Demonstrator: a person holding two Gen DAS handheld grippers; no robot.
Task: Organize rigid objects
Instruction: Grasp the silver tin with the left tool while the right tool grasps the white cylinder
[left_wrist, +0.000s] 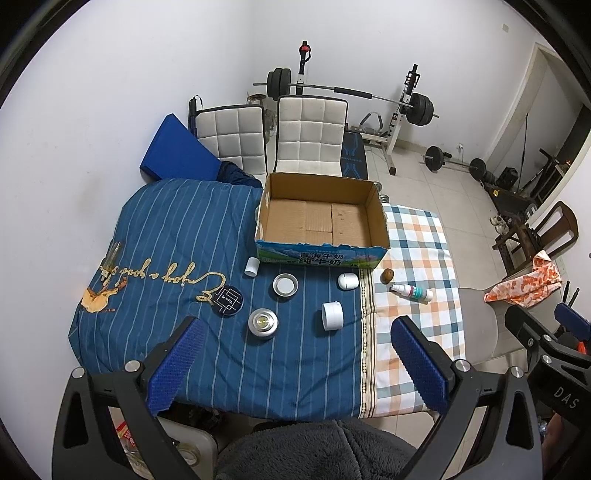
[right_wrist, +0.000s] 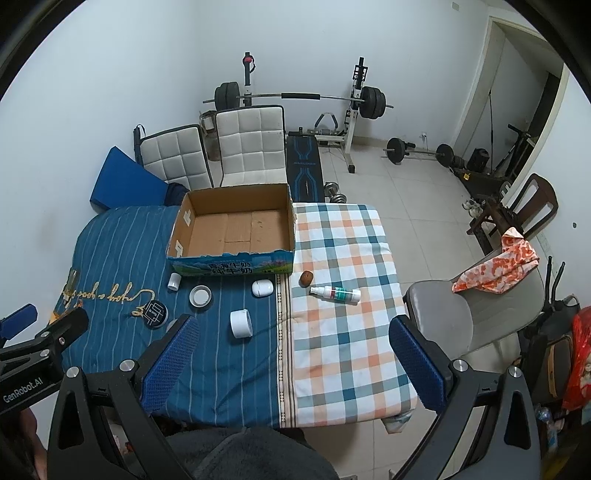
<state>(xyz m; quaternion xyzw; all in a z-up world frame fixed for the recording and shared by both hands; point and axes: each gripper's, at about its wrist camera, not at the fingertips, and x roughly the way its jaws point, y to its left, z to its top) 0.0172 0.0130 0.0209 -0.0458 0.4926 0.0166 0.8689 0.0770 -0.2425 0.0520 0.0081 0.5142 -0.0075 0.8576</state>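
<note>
An empty open cardboard box stands at the back of the cloth-covered table. In front of it lie a small white cap, a round open tin, a white rounded case, a white jar on its side, a silver round tin, a black round disc, a brown nut-like object and a spray bottle. My left gripper is open and empty above the near table edge. My right gripper is open and empty over the checked cloth.
Two white chairs stand behind the table, with a barbell rack beyond. A grey chair with an orange cloth stands to the right. A clear object lies at the table's left edge.
</note>
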